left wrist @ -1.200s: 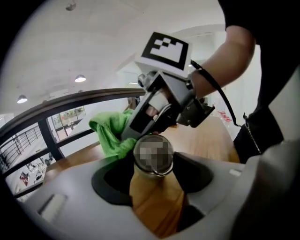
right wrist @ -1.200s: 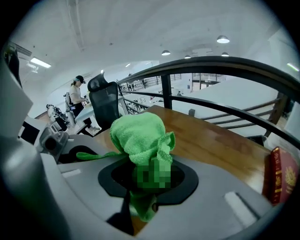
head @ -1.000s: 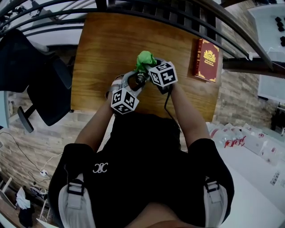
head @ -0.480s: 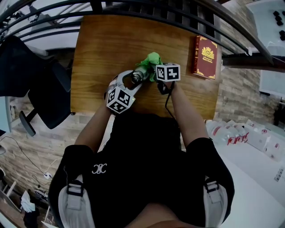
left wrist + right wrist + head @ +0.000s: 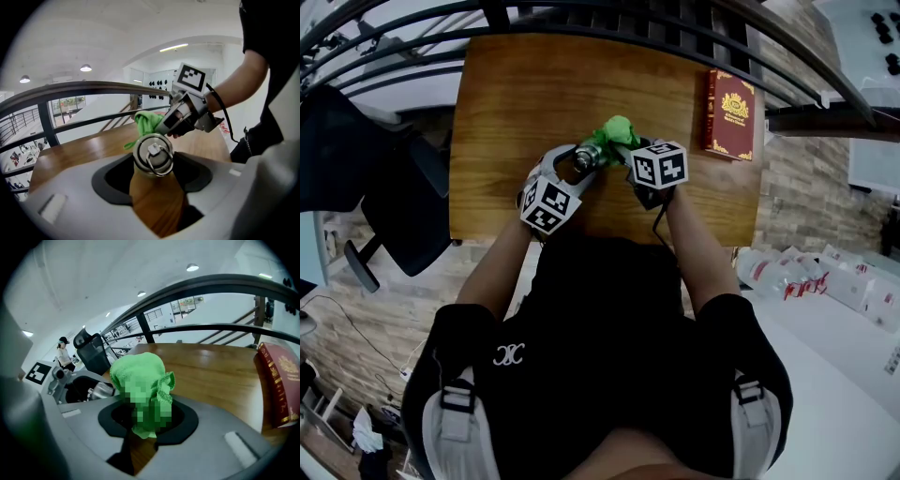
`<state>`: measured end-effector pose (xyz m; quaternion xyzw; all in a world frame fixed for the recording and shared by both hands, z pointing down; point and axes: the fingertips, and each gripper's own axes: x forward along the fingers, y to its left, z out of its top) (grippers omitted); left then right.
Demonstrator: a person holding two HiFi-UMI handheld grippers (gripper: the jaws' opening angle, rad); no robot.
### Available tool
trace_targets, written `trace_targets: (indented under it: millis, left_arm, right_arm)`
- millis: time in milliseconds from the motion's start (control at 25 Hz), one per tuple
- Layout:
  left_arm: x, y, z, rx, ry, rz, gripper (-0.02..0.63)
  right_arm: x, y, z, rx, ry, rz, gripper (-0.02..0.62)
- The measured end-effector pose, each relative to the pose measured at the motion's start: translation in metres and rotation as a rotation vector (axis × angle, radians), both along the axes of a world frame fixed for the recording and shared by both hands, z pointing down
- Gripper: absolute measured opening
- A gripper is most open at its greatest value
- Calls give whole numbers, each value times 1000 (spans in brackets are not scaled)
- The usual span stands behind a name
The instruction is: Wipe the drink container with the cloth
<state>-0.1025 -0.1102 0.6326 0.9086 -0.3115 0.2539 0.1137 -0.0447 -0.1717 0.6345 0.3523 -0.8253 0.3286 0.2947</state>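
A dark chair (image 5: 356, 178) stands off the left edge of the wooden bench (image 5: 516, 103). Just right of it, over the near half of the bench, the left gripper (image 5: 572, 164) has its fingers (image 5: 75, 192) closed on the drink container, a metal bottle (image 5: 153, 157). It is held off the wood, with its capped end and wire ring pointing back at that gripper's camera.

Over the last second this gripper has drifted a little to the left and the bottle has gone with it. The green cloth (image 5: 614, 134), which a second ago sat bunched above the bottle's far end, now lies lower and against the bottle's right side; whether it presses firmly I cannot tell.

The right gripper (image 5: 637, 159) holds the cloth, with its fingers (image 5: 225, 427) pinched on the wad so that the loose part stands out in front. This gripper has come closer to the person and slightly right. I read that as a wiping stroke along the bottle's side, so the task looks under way, not finished.

Well apart at the right edge lies a red book (image 5: 729, 114), untouched.
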Motion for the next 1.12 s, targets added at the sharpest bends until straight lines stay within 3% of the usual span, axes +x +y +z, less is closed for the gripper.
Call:
trace_targets:
  millis: [160,320,680,960,1120]
  left_arm:
    - [-1,-2,-1,-23,21,-22,308]
    - [-3,-11,1,-97,101,-69,308]
    - [-13,-15,13,-207,198,-183,308]
    - [-21,-19,23,-397,349,-320,308]
    - [-24,-15,28,-459,413,-366,308]
  right_arm:
    - [-23,9,-29,46,-57,-55,97]
    - [-42,17,-45,80,-92,-108,97]
    - [-33,20,-36,42,-178,-28,97]
    - [-36,38,-22,-2,-185,-28,98]
    - [-34,40,-15,-17,-189,-17,98]
